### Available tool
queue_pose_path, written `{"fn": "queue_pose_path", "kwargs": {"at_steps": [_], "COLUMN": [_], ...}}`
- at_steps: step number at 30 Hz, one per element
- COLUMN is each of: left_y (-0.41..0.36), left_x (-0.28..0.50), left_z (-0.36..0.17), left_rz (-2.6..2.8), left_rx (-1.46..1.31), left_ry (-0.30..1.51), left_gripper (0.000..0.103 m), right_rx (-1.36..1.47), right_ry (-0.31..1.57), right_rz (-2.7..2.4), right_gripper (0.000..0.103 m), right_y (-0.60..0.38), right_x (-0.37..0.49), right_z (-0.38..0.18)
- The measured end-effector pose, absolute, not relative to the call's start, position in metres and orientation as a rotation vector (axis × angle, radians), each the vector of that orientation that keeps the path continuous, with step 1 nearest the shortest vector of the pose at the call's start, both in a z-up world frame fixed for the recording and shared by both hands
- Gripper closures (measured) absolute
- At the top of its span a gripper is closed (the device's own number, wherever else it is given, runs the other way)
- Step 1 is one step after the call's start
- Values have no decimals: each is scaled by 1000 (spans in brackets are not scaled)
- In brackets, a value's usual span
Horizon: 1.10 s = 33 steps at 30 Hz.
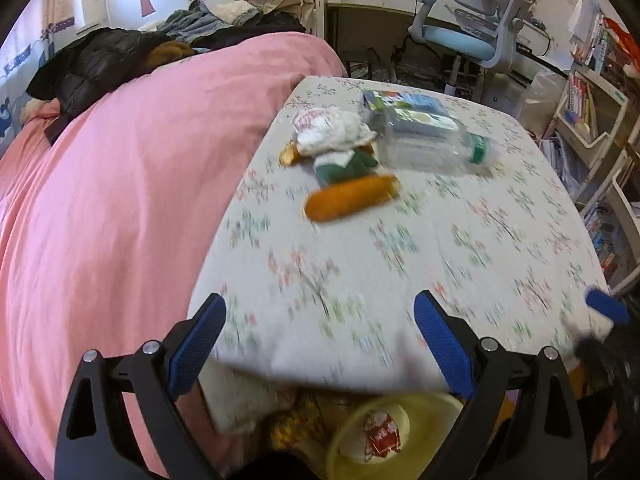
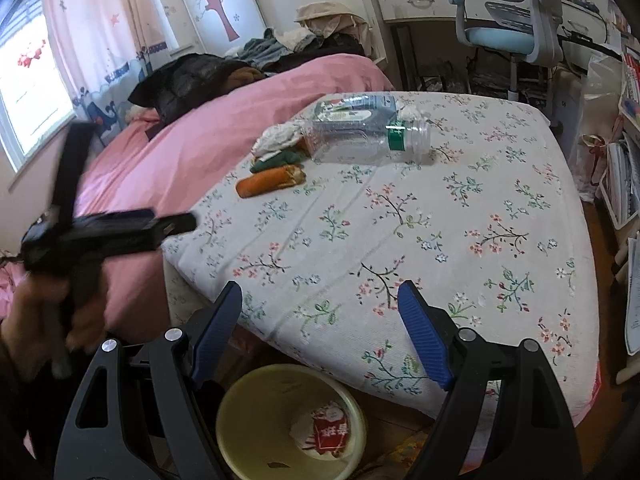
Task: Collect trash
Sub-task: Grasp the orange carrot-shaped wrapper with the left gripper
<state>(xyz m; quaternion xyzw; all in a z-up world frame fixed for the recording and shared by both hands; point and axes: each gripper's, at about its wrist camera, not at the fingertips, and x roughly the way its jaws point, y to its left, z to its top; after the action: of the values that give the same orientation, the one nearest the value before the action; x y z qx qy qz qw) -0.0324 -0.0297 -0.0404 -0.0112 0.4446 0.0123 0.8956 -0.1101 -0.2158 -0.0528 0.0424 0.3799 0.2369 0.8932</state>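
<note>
A heap of trash lies on the flowered bed sheet: an orange wrapper, a clear plastic bottle, crumpled white paper, a green scrap and a blue-white carton. My left gripper is open and empty over the sheet's near edge, well short of the heap. My right gripper is open and empty too, above the yellow bin. A red-white wrapper lies inside the bin.
A pink quilt covers the left half of the bed, with dark clothes piled at its far end. A blue desk chair and a white desk stand beyond the bed. Bookshelves line the right side.
</note>
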Motion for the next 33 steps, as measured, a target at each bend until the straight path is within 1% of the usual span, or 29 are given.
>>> {"fn": "queue_pose_path", "kwargs": {"at_steps": [4,9,16,18,19,21,23,26,29,33], "left_y": [-30,-40,-47,-50,-53,-57,-59,-54,-37,-8], "left_x": [9,42,69,72,73,71,68,60,45,28], "left_z": [-48,-57,-74,-77,-79,-80,-77,-72,-59,-37], "left_rz": [-39,-98,-119,-144,-156,-160,-184,-214,-205,-182], "left_rx": [35,93,127,119,122,140,144,95,-26,-203], "left_ry": [959,971,1018,1032,1051,1051,1063,1097,1109,1052], "left_gripper": [12,12,12,22,32,40,65,73,75,75], "right_rx": [109,136,148,148,148,145,140,142,102,-52], "right_ry": [776,777,789,793,794,795,793,793,784,734], "right_rz": [508,506,514,518,521,528,533,537,532,546], "right_gripper": [26,25,24,24,24,24,24,24,24,24], "right_y": [-215,-216,-212,-209,-207,-203,-201,-200,-198,-185], "right_x": [-111,-106,-98,-96,-95,-94,-93,-91,-80,-45], "right_z": [-50,-51,-54,-56,-56,-57,-57,-56,-47,-23]}}
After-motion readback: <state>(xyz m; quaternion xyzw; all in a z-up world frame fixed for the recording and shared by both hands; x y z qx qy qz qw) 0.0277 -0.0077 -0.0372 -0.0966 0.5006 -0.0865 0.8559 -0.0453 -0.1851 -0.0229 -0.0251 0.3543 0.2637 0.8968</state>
